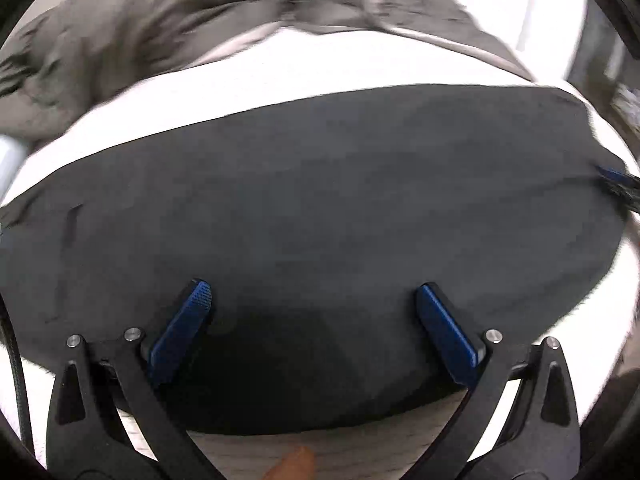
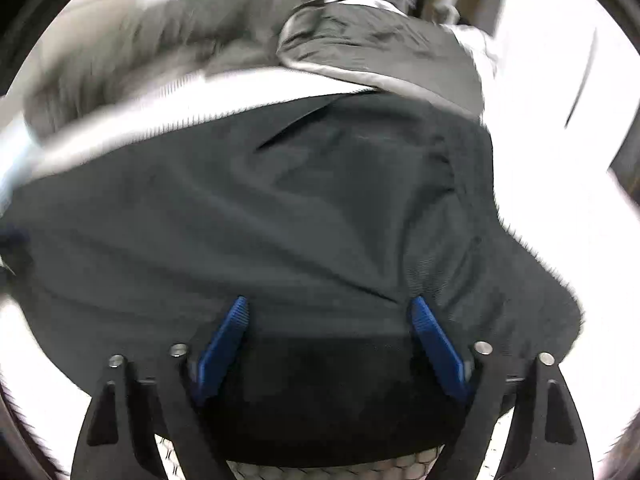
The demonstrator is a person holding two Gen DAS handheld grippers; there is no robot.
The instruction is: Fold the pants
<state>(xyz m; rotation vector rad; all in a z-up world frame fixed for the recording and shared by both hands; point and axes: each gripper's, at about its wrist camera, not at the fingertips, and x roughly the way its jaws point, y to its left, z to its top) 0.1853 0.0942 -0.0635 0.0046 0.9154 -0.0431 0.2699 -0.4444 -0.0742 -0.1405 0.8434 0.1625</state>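
Note:
Dark charcoal pants (image 1: 320, 208) lie folded flat on a white surface (image 1: 304, 68) and fill the middle of the left wrist view. My left gripper (image 1: 314, 294) is open and empty just above the near edge of the pants, blue pads wide apart. In the right wrist view the same dark pants (image 2: 288, 216) are more wrinkled. My right gripper (image 2: 328, 306) is open and empty over their near edge. The other gripper's blue tip (image 1: 618, 182) shows at the right end of the pants.
A pile of grey garments (image 1: 152, 20) lies behind the pants on the white surface; it also shows in the right wrist view (image 2: 372, 44). Wooden floor (image 1: 320, 448) shows below the near edge. Both views are motion-blurred.

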